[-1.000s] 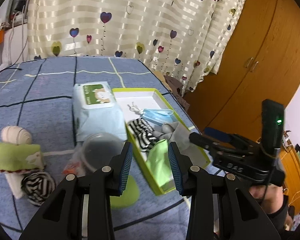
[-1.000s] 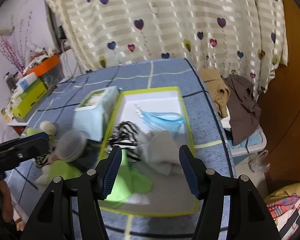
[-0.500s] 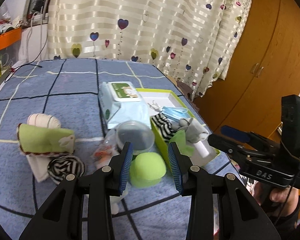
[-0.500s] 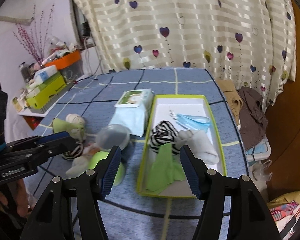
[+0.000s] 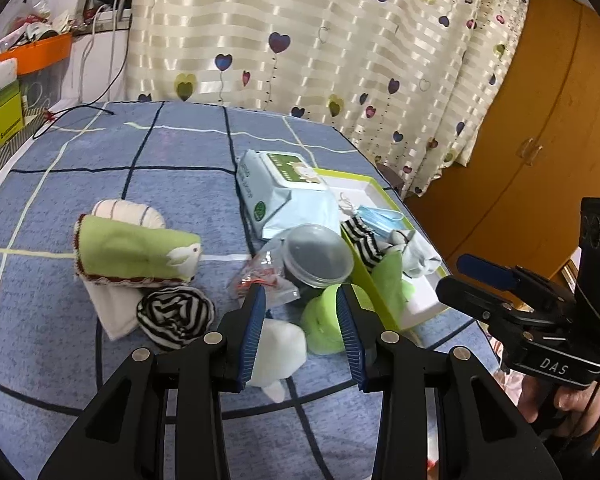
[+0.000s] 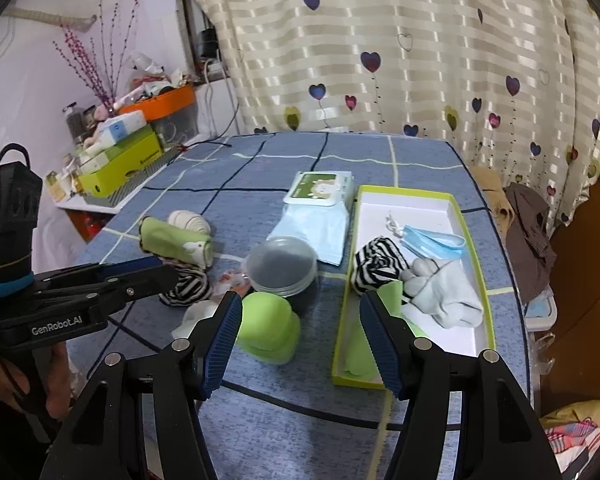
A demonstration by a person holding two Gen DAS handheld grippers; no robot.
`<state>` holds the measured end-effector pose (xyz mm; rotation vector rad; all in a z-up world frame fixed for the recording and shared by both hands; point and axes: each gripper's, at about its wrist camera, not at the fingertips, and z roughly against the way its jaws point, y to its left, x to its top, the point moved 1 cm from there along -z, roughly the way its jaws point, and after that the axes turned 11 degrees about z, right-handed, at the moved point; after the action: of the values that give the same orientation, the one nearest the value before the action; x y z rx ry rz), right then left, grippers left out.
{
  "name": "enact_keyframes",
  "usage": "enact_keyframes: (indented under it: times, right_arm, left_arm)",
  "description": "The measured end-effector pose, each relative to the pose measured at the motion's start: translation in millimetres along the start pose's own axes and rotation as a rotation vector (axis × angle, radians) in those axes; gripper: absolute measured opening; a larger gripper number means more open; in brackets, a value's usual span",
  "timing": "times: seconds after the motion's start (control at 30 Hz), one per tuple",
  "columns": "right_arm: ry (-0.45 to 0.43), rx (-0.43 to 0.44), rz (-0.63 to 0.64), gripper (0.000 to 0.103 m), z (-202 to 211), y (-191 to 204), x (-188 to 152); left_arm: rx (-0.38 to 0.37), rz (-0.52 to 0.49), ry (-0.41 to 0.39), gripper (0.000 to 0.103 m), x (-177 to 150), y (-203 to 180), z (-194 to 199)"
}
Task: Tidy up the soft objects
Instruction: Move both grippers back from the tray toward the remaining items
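Left wrist view: our left gripper hangs above the bed with its jaws apart and nothing between them. We judge the step in hand to be picking the next loose soft piece for the tray. To do it well, we should come straight down over one piece only, close on its bulk and not on a loose edge, and keep the pads clear of the plastic tub and the crinkled packet. The white sock lies just under and between the fingers, nearest of all. The green sponge is just ahead on the right finger's side, touching the tray wall. The striped roll sits to the left of the left finger, with the green towel beyond it. The tray lies ahead and to the right, already holding socks and a mask.

Right wrist view: our right gripper is also spread wide and empty, held above the bed. The green sponge sits just inside its left finger; the tray runs ahead past its right finger, with a green cloth at the near end. The left gripper shows well to the left, over the striped roll.
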<state>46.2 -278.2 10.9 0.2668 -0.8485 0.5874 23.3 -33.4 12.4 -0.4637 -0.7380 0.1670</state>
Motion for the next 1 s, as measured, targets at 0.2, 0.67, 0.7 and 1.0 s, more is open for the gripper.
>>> enact_keyframes:
  times: [0.2, 0.67, 0.7, 1.0]
  right_arm:
    - [0.003, 0.003, 0.003, 0.061, -2.0, 2.4, 0.9]
    - [0.029, 0.035, 0.013, 0.061, -16.1, 7.4, -2.4]
    - [0.031, 0.038, 0.014, 0.061, -16.8, 7.9, -2.5]
    - [0.046, 0.045, 0.02, 0.061, -22.6, 11.3, -2.4]
  left_arm:
    - [0.007, 0.013, 0.007, 0.038, 1.2, 11.8, -2.0]
    - [0.027, 0.008, 0.11, 0.039, -18.7, 28.2, -24.5]
    - [0.026, 0.007, 0.116, 0.044, -19.9, 28.6, -26.7]
    - [0.047, -0.023, 0.162, 0.053, -30.2, 31.4, -45.7]
